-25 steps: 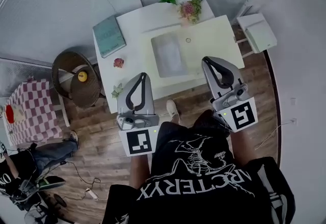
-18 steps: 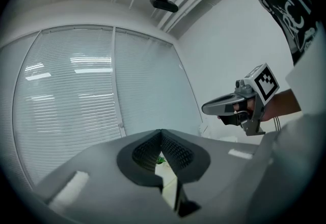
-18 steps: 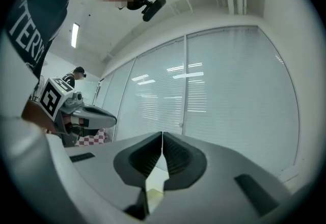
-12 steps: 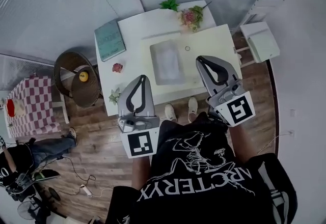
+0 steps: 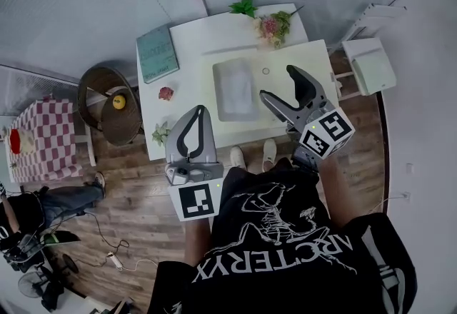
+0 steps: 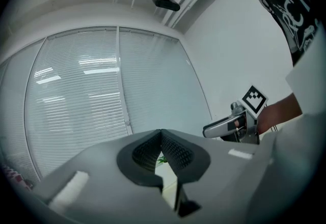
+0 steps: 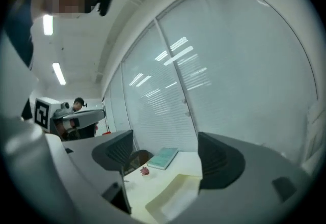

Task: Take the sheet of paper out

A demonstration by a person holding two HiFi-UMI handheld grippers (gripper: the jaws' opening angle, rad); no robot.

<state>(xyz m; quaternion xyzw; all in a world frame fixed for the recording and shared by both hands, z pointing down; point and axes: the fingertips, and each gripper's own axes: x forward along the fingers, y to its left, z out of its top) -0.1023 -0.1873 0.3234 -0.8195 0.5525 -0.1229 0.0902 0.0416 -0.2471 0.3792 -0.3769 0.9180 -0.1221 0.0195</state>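
Note:
A pale grey-white sheet (image 5: pixel 235 90) lies flat on a cream pad (image 5: pixel 300 63) on the white table (image 5: pixel 207 34). My right gripper (image 5: pixel 278 84) hovers above the pad's near edge, just right of the sheet, rolled onto its side. Its jaws are opening and nothing is between them. In the right gripper view (image 7: pixel 164 167) the cream pad (image 7: pixel 175 195) shows between the spread fingers. My left gripper (image 5: pixel 197 111) is shut and empty, over the table's near left edge. In the left gripper view (image 6: pixel 162 134) its pads meet, and the right gripper (image 6: pixel 232 126) shows beside it.
A teal book (image 5: pixel 157 53), a small pink item (image 5: pixel 166 93) and a small plant (image 5: pixel 161 134) sit on the table's left side; flowers (image 5: pixel 275 23) at the back. A wicker chair (image 5: pixel 111 109) stands left, a white cabinet (image 5: pixel 375 63) right.
My right gripper has rolled onto its side, its jaws have gone from shut to spread, and it has moved forward over the pad's near edge. The left gripper has hardly shifted.

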